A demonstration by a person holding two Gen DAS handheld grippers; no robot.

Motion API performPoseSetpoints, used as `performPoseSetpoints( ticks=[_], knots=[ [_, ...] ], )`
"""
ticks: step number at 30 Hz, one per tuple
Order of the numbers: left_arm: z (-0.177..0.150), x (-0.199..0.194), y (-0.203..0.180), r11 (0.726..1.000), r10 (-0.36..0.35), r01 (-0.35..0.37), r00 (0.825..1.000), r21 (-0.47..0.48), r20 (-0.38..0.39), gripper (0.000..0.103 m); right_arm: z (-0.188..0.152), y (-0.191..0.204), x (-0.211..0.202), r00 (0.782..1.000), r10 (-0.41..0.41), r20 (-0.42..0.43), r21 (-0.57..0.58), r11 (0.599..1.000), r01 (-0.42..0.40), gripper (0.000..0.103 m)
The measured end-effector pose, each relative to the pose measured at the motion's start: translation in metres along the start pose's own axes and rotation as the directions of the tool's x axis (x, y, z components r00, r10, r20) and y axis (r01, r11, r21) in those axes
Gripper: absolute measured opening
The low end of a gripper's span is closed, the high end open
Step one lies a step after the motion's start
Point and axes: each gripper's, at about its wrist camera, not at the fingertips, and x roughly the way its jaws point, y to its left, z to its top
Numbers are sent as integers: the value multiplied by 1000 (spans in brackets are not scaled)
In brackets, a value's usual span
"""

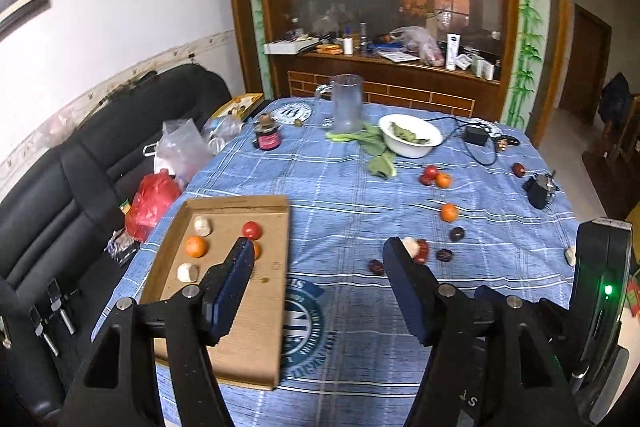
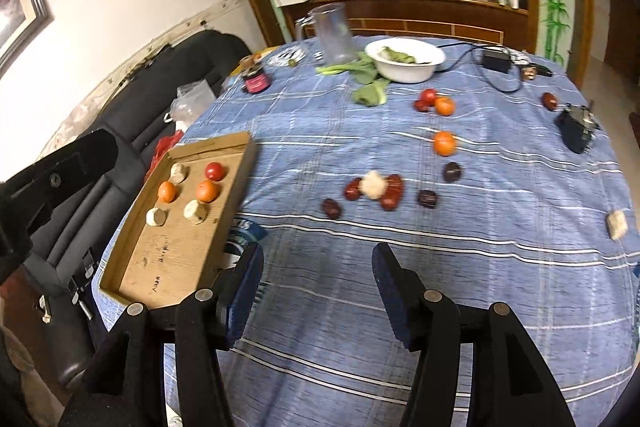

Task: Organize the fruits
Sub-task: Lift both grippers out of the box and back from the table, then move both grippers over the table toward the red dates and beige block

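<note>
Both grippers hang spread and empty above the bench, left gripper (image 1: 318, 251) and right gripper (image 2: 318, 257) alike. The loose fruits (image 2: 374, 187) lie ahead and slightly right of each; the tray (image 2: 132, 283), already holding six pieces, sits to the left. The right gripper looks nearer the cluster. Only the right wrist view shows the whole cluster; in the left wrist view, a finger hides part of it.

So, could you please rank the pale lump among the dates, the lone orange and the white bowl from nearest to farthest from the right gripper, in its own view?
1. Pale lump, straight ahead of the open right gripper, amid the dates.
2. Lone orange, further on, to the right.
3. White bowl, at the far edge of the table.
</note>
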Motion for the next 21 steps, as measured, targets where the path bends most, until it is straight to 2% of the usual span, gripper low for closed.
performPoseSetpoints(
  ticks=[12, 21],
  knots=[
    [-3, -20, -31, 999, 0, -1, 1000, 43, 27, 66, -3, -29, -30, 998, -5, 56, 11, 1000, 4, 64],
    [-7, -11, -30, 1000, 4, -4, 1000, 31, -11, 67, -4, -35, -24, 999, 13, 45, 10, 1000, -13, 65]
  ],
)
